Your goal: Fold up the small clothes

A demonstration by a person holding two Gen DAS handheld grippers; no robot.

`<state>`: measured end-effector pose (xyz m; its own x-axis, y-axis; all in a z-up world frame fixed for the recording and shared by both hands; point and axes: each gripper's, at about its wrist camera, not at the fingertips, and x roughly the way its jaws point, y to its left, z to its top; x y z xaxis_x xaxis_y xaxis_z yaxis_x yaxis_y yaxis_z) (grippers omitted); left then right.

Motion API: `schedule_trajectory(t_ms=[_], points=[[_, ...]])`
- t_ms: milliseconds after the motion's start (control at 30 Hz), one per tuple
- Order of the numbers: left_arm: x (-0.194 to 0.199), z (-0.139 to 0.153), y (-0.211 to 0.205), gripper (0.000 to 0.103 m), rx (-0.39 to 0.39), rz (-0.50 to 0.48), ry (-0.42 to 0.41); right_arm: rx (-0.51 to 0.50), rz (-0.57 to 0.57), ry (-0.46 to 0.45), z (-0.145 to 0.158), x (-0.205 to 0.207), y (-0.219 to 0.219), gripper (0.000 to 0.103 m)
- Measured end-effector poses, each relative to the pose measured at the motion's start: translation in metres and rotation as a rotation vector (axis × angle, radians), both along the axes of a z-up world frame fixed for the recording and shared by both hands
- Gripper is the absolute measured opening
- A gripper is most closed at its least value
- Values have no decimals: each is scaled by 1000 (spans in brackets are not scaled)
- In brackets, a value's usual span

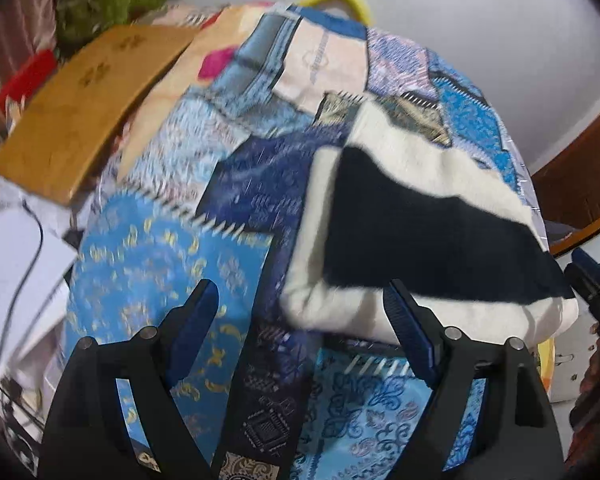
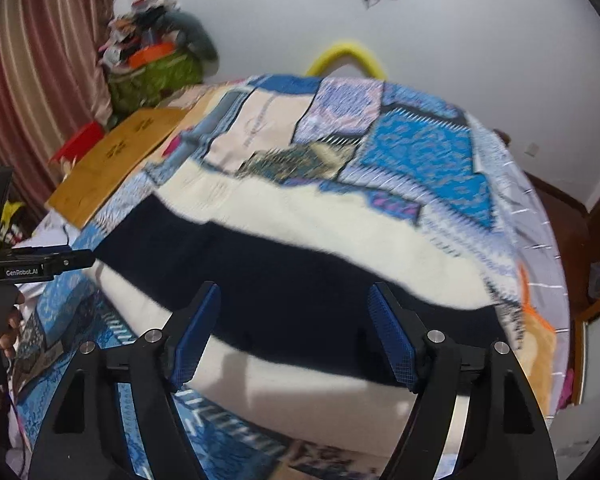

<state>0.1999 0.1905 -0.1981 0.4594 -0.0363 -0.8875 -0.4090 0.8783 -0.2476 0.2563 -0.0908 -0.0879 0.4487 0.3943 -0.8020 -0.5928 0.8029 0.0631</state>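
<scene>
A folded cream and black striped garment [image 1: 420, 220] lies on a blue patchwork bedspread [image 1: 152, 264]. My left gripper [image 1: 300, 328] stands open above the bedspread, just off the garment's near left corner, nothing between its blue pads. In the right wrist view the same garment [image 2: 300, 268] fills the middle, and my right gripper [image 2: 292, 332] hangs open over its black band, holding nothing. The left gripper's body [image 2: 36, 264] shows at the left edge of that view, and the right gripper's body [image 1: 596, 292] shows at the right edge of the left view.
A wooden board [image 1: 84, 108] lies at the bed's far left, beside a red box [image 1: 24, 80] and a green basket [image 2: 156, 76] of stuff. A yellow hoop [image 2: 348, 56] stands behind the bed by the white wall. White papers and a cable [image 1: 20, 272] lie left.
</scene>
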Motion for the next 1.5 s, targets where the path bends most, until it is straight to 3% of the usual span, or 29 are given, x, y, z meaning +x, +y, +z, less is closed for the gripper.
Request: schedule_trajectory(t_ms=[300,467,667,933,1033,1200,1300,1500], points=[[-10,-23,-7,84,-233,2,25,-82,49,96,-47,-7,29,73],[-5,-28,-15,84,-369,-1,10,-44,30,112,-52,-6,22,80],[11,-32,-25,84,-398,-37,-28,-23,33,120,-54,-8,19,80],[37,-43,-15,84,-536,-4,-54,-4,34,127,-55,-7,17,81],[44,-45,-7,80,-550,46,-62,5,33,127,-55,-7,15,81],[53,-47,-3,35,-495,69,-39,11,28,129,-53,-8,13,81],[57,-41,-7,28,-435,45,-46,7,31,125,-50,-8,11,81],[49,-3,0,24,-359,-19,-129,-8,21,99,-39,-5,1,81]])
